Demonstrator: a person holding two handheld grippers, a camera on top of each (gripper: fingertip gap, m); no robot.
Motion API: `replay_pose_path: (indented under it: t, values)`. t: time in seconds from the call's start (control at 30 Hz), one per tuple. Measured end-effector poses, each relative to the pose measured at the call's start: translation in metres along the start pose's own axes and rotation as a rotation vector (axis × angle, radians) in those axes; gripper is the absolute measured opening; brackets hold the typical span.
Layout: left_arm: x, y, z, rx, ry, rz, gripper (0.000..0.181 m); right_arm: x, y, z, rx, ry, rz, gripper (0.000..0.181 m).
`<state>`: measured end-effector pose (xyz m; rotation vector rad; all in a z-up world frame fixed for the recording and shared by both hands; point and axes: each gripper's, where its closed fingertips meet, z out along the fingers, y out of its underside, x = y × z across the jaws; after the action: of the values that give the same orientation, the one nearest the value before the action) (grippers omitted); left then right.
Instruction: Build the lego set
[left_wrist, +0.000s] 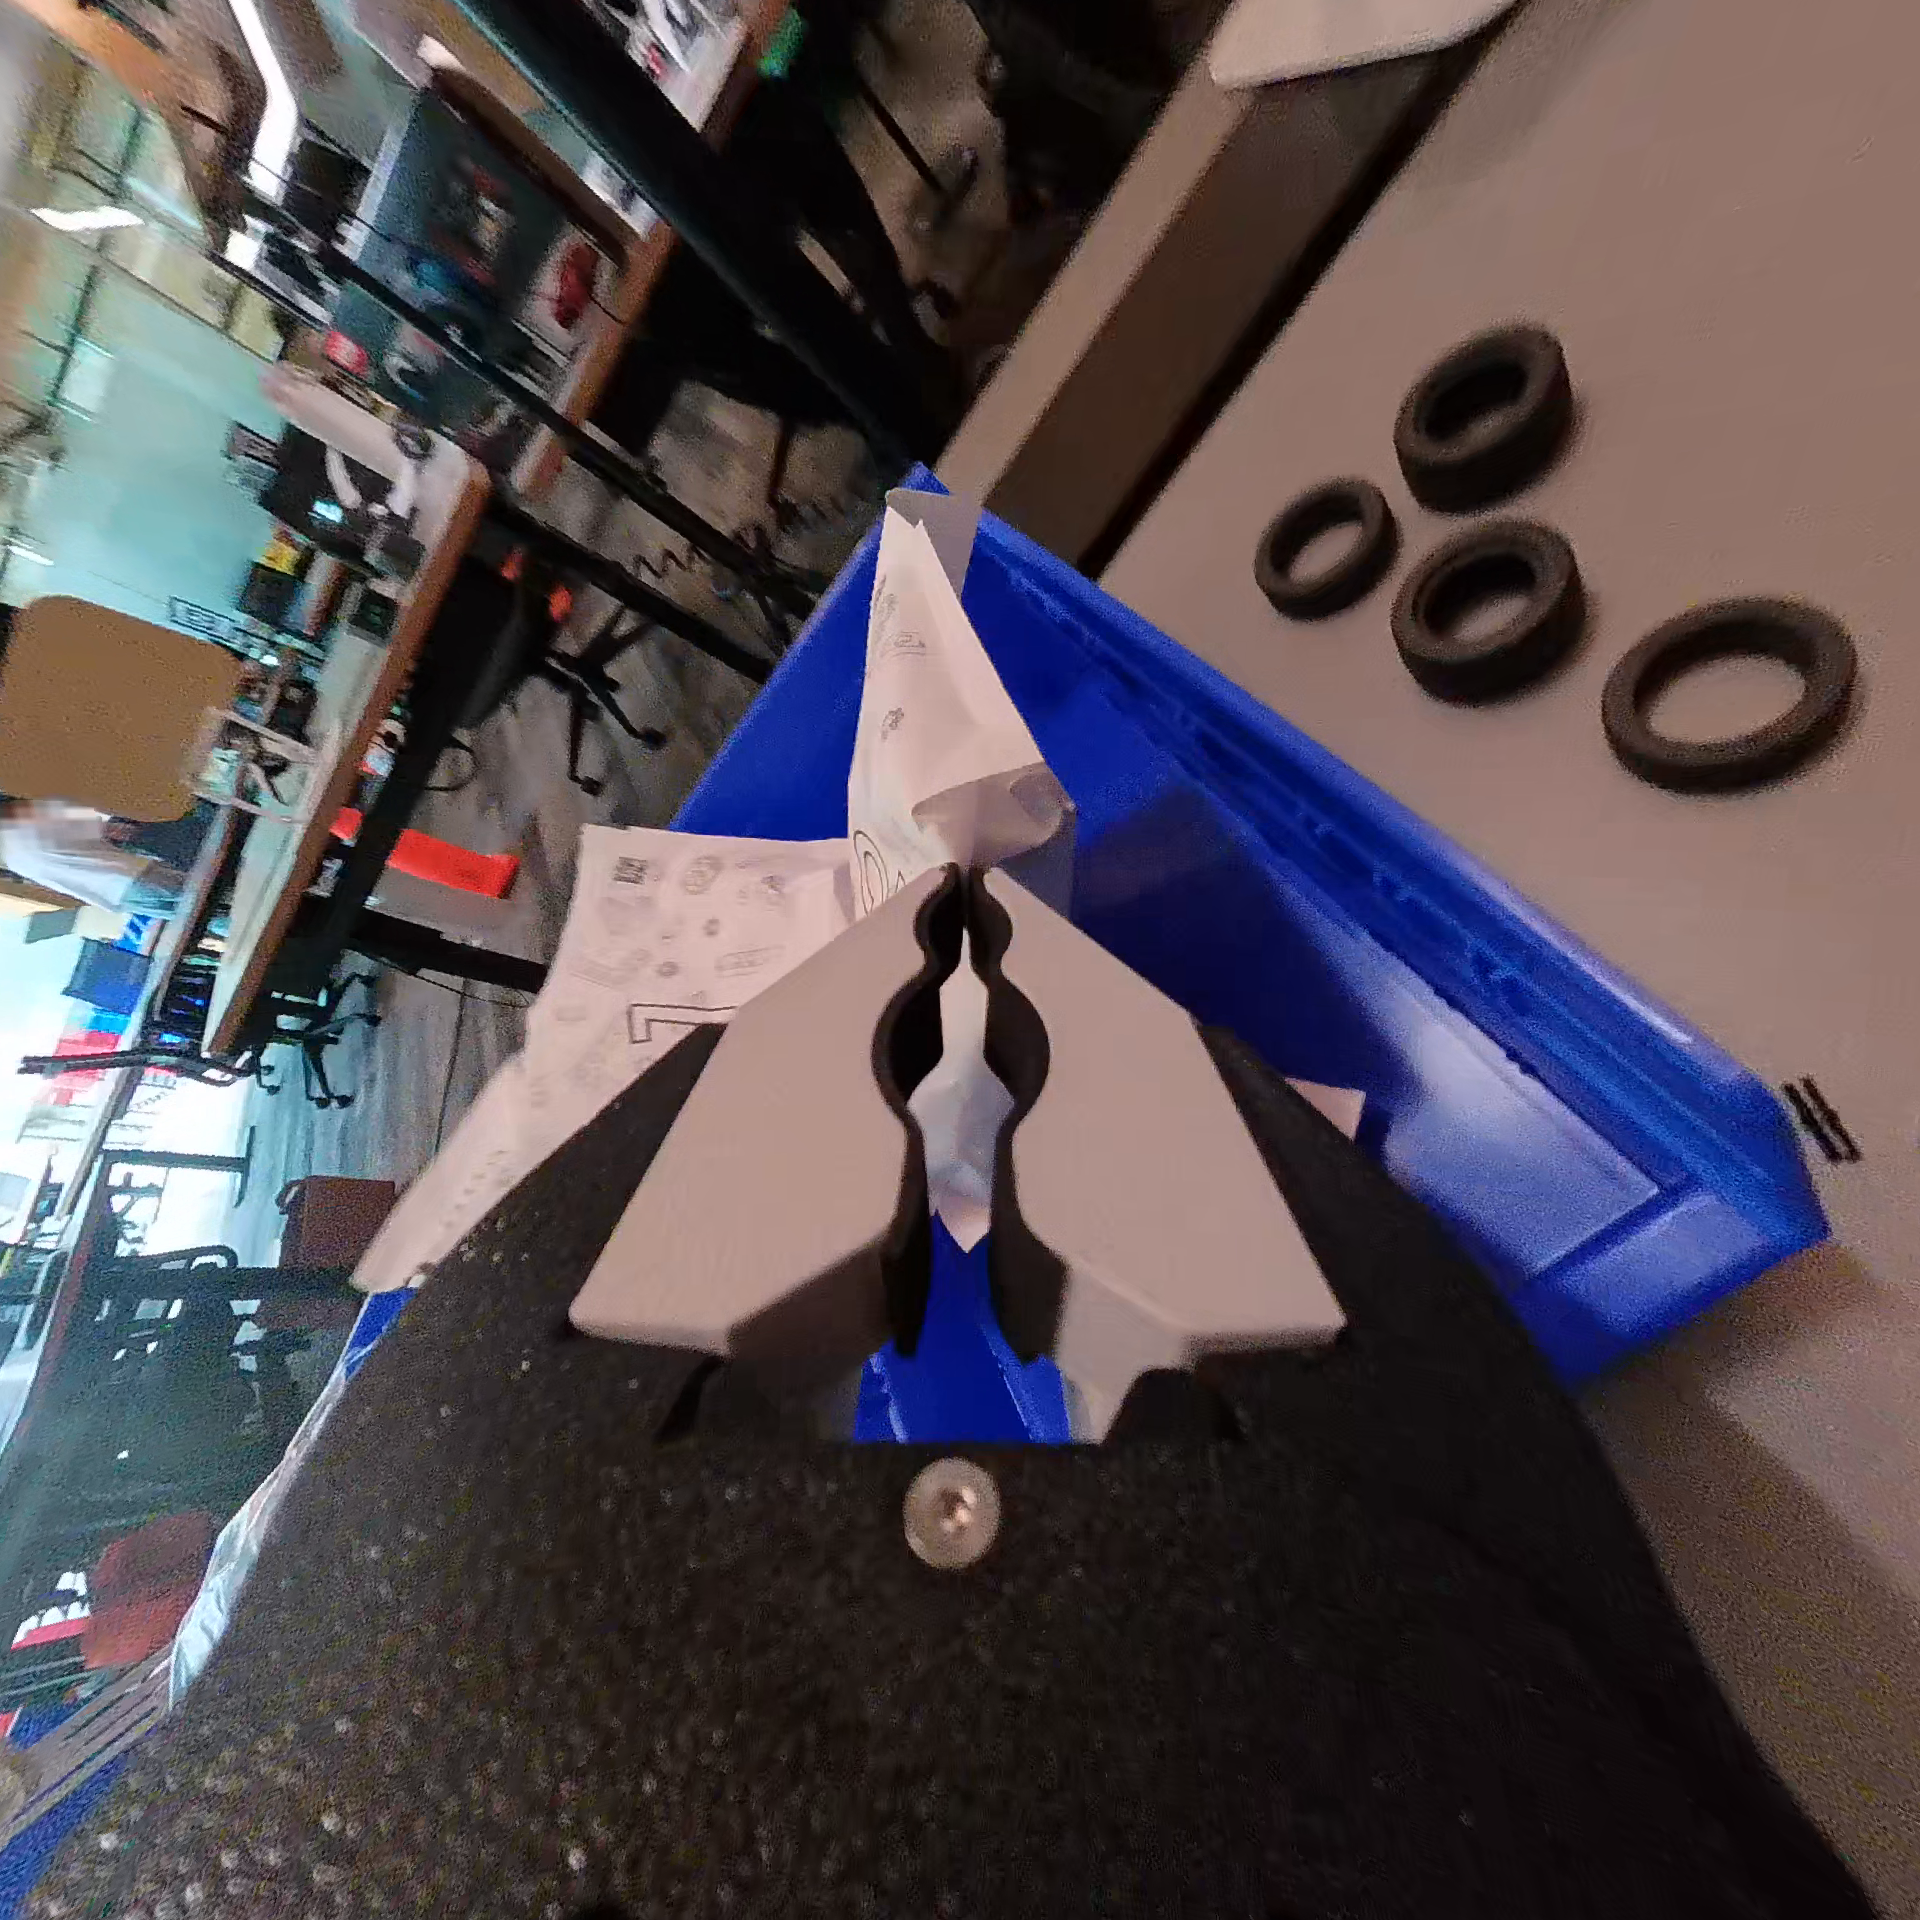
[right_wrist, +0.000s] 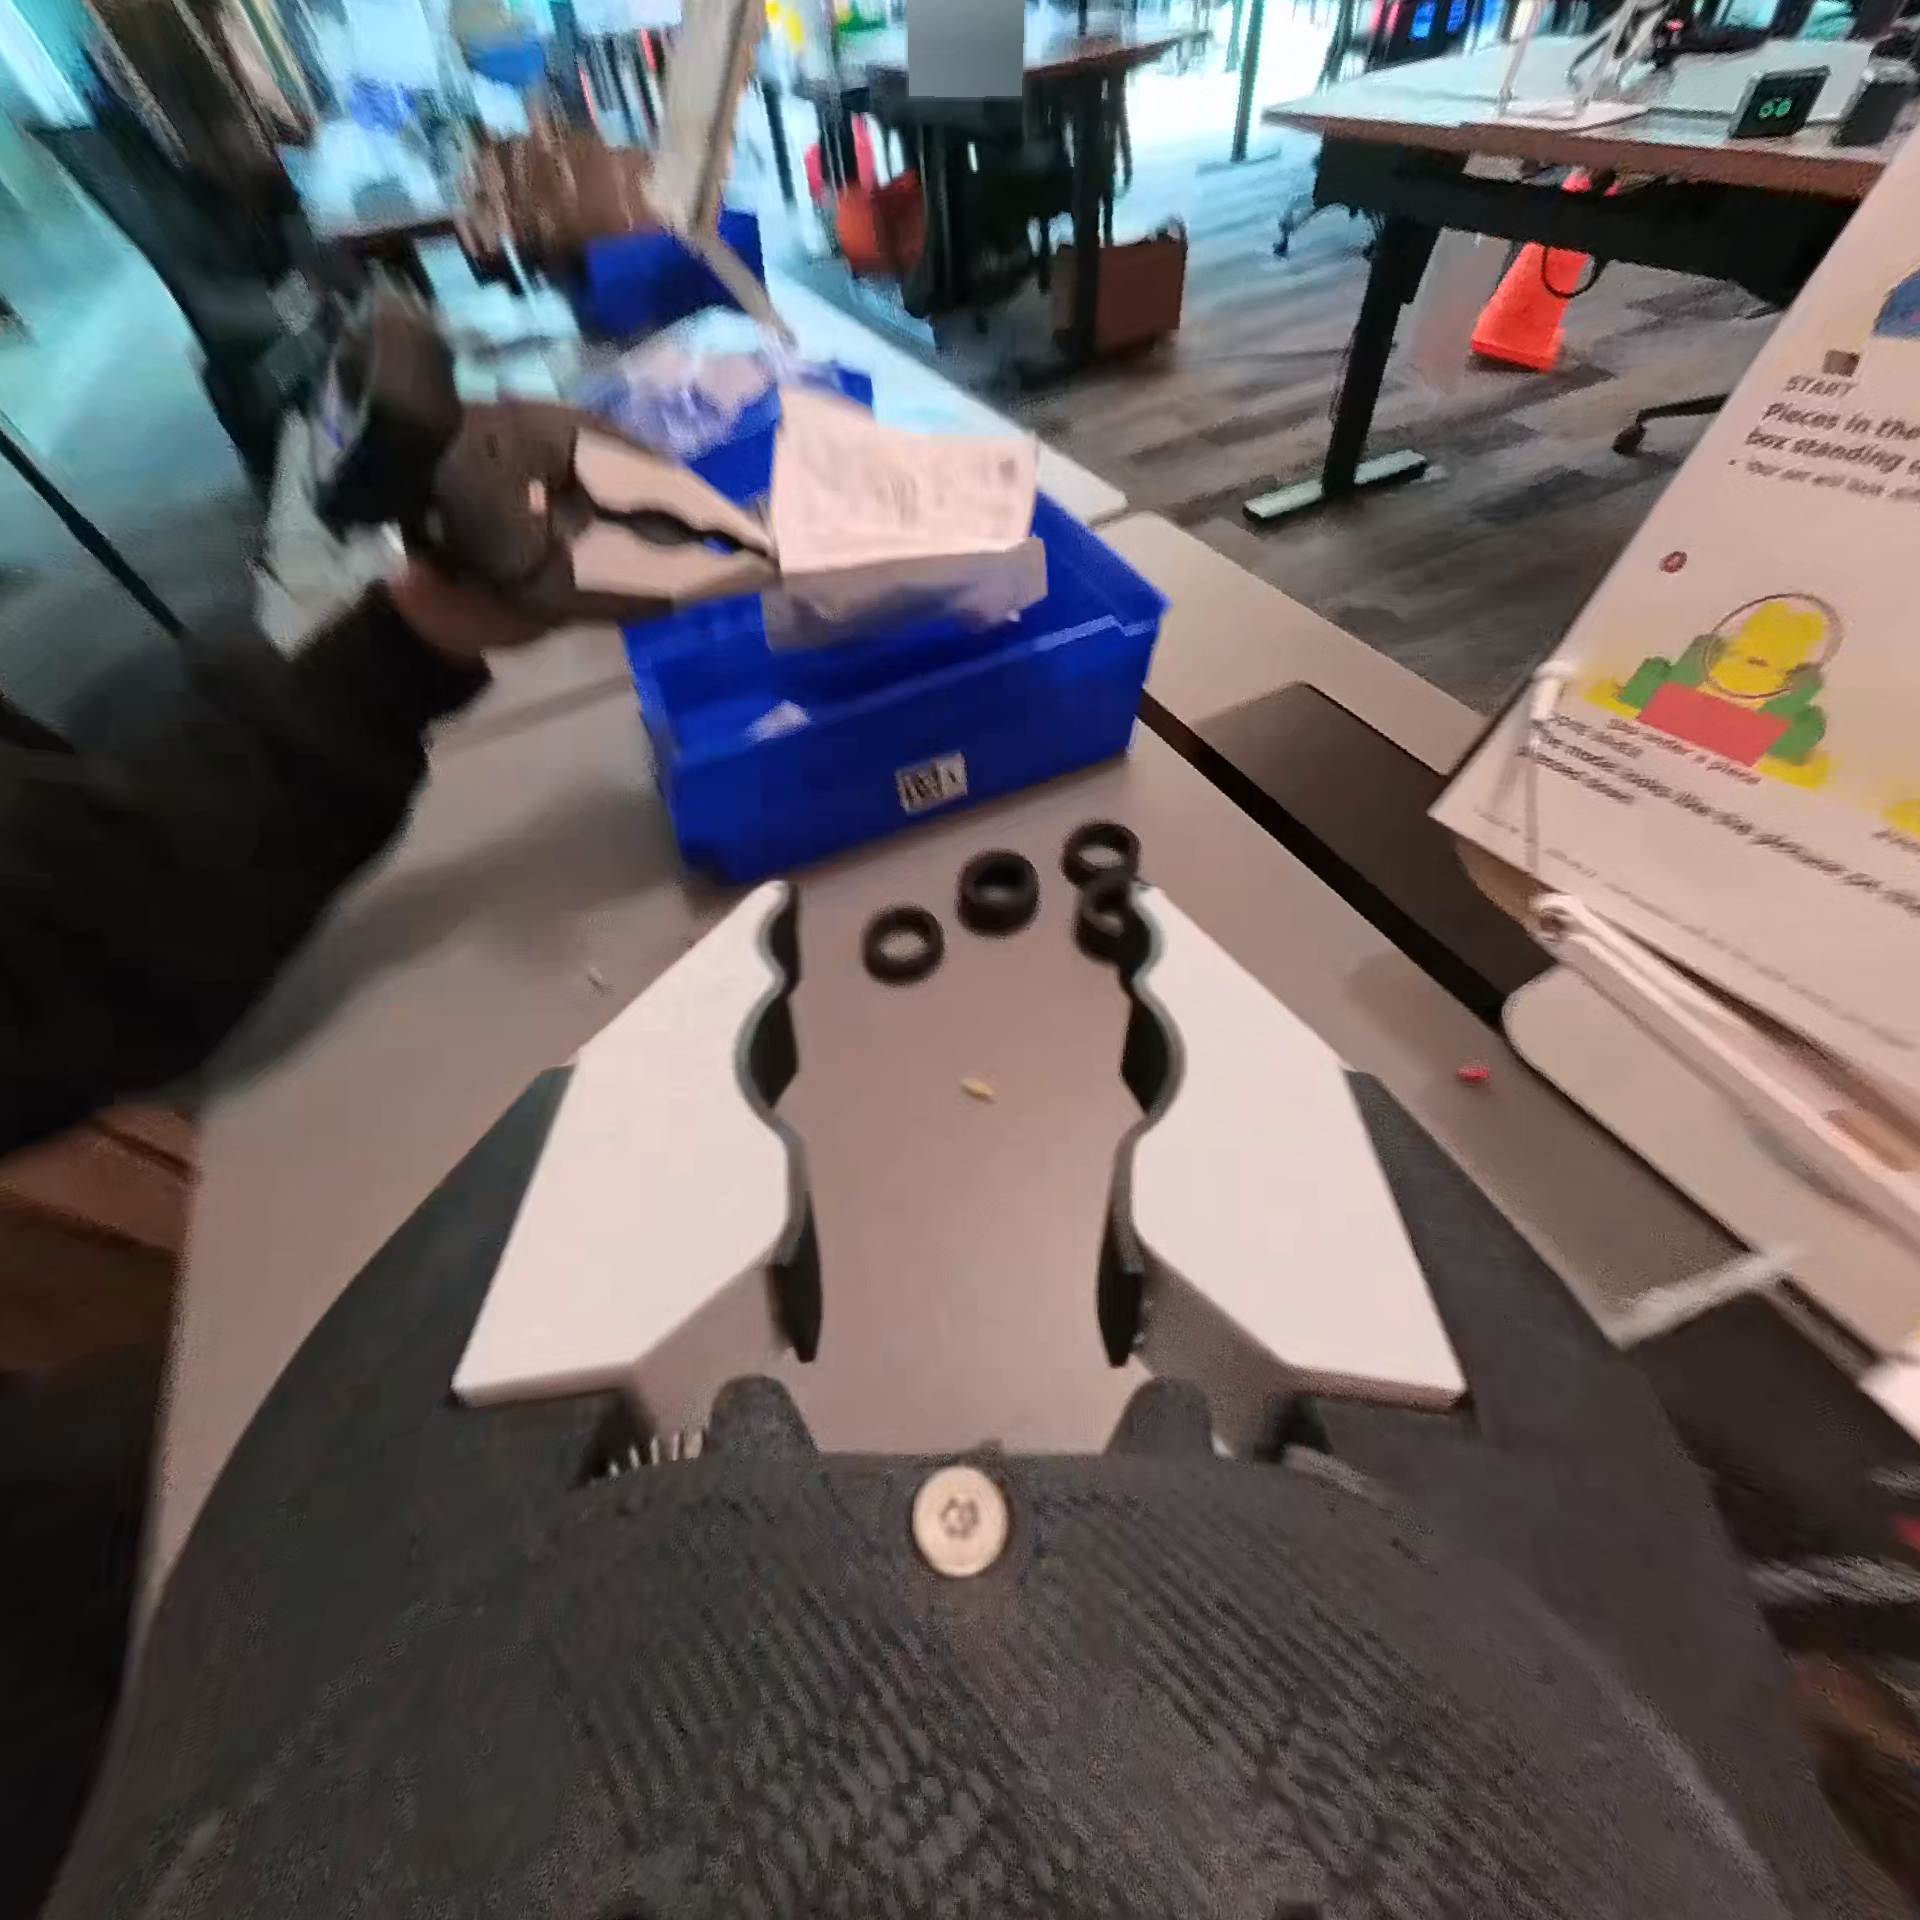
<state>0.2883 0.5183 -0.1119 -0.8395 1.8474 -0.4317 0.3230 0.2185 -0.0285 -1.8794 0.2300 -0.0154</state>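
Observation:
My left gripper (left_wrist: 961, 883) is shut on a white printed paper bag (left_wrist: 925, 686) and holds it over the blue bin (left_wrist: 1351, 935). In the right wrist view the left gripper (right_wrist: 764, 551) holds the same bag (right_wrist: 894, 499) above the blue bin (right_wrist: 904, 727), with a clear plastic bag hanging under it. Several black rubber tyres (left_wrist: 1486, 613) lie on the grey table beside the bin. My right gripper (right_wrist: 961, 914) is open and empty, low over the table, just short of the tyres (right_wrist: 1000, 890). One tyre (right_wrist: 1107, 920) lies by its right fingertip.
A white instruction sheet with coloured pictures (right_wrist: 1714, 644) stands propped at the right on a stack of papers. A gap between table sections (right_wrist: 1330, 831) runs right of the bin. Small crumbs (right_wrist: 977, 1088) lie on the table. Desks, chairs and an orange cone (right_wrist: 1522, 312) stand behind.

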Motion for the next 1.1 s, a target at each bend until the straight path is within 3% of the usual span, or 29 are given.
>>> replay_pose_path:
  t: [0.03,0.13,0.23,0.37,0.47,0.63,0.7,0.77,0.83,0.93,1.03,1.1]
  values:
    - [-0.004,-0.011,-0.011,0.050,-0.030,-0.023,0.000,-0.003,-0.006,0.004,0.039,-0.035,0.070,0.070]
    - [-0.007,-0.036,-0.041,0.160,-0.133,-0.061,0.000,-0.020,-0.015,0.022,0.079,-0.163,0.236,0.087]
    - [0.008,-0.071,-0.072,0.238,-0.253,0.020,0.000,-0.033,-0.020,0.044,0.121,-0.258,0.378,0.089]
    - [0.026,-0.065,-0.062,0.145,-0.265,0.002,0.000,-0.030,-0.018,0.082,0.070,-0.368,0.575,0.081]
    - [0.051,-0.088,-0.067,0.197,-0.266,0.052,0.000,-0.028,-0.004,0.104,0.034,-0.372,0.649,0.084]
    - [0.091,-0.128,-0.083,0.227,-0.477,0.285,0.000,-0.027,-0.012,0.099,0.137,-0.404,0.719,0.079]
    - [0.106,-0.141,-0.092,0.234,-0.584,0.374,0.000,-0.031,0.003,0.095,0.073,-0.387,0.686,0.077]
    - [0.121,-0.155,-0.100,0.265,-0.649,0.417,0.000,-0.033,0.014,0.091,0.049,-0.385,0.689,0.065]
    - [0.138,-0.167,-0.103,0.288,-0.669,0.477,0.000,-0.040,0.006,0.076,0.109,-0.457,0.699,0.031]
    - [0.173,-0.171,-0.090,0.314,-0.500,0.397,0.000,-0.042,0.010,0.064,0.085,-0.416,0.506,0.012]
    - [0.214,-0.188,-0.096,0.456,-0.133,0.163,0.014,-0.053,0.023,0.051,-0.004,-0.391,0.174,0.008]
    - [0.220,-0.207,-0.117,0.546,0.100,0.010,0.022,-0.062,0.033,0.042,-0.059,-0.378,-0.065,0.006]
